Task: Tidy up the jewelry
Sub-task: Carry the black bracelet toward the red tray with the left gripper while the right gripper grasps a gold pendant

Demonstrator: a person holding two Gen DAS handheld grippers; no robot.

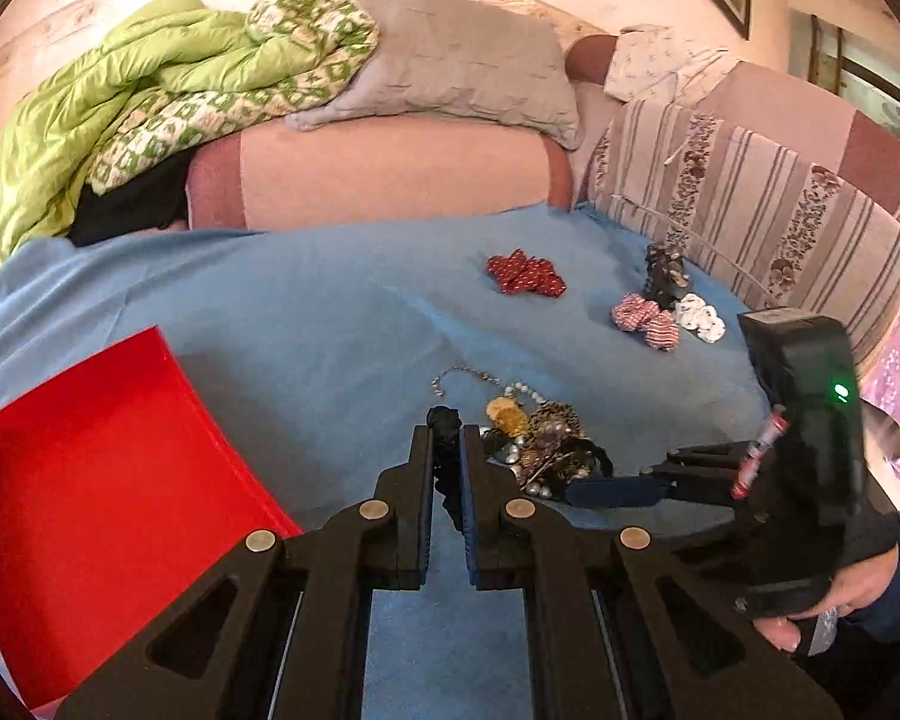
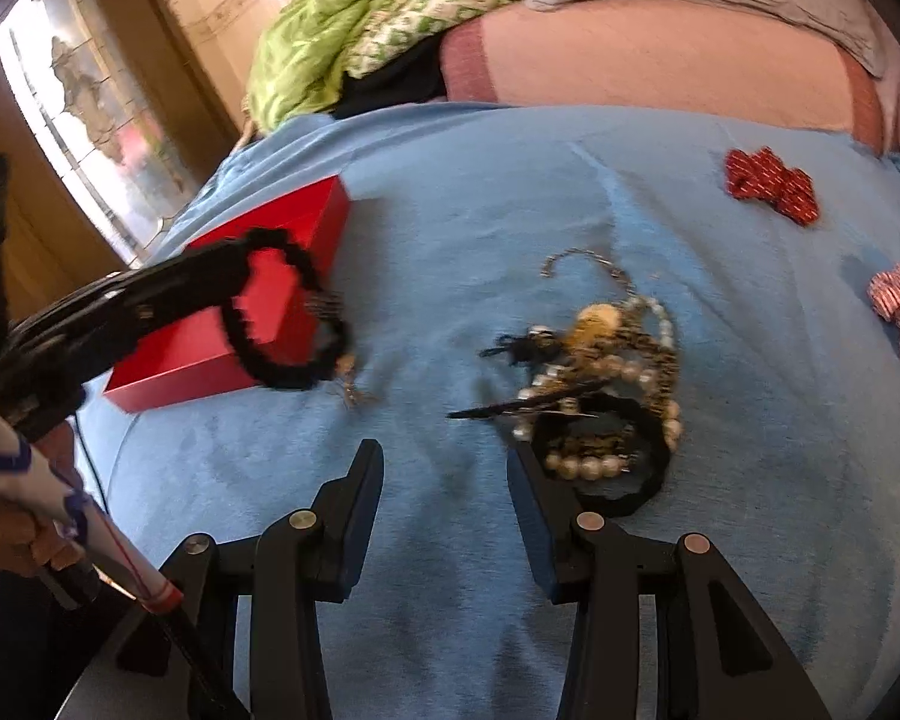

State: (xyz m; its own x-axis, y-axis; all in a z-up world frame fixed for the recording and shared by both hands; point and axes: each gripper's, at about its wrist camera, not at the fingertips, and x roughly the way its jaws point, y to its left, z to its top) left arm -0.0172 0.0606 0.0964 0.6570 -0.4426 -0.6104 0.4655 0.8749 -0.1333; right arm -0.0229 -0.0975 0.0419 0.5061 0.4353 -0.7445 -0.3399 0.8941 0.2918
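On the blue bedspread (image 2: 462, 228) we see one red box (image 2: 306, 222) behind our left gripper (image 1: 448, 438), clamped on one black fuzzy bracelet (image 2: 282, 360); our right gripper (image 2: 444, 462) gapes empty beside one jewelry heap (image 2: 606, 372), four fabric bows (image 1: 525, 275) beyond.

A red box (image 1: 90, 510) runs off the left wrist frame's lower edge; in the right wrist view, the black fuzzy bracelet (image 2: 282, 312) blurs, its dangling charm indistinct.
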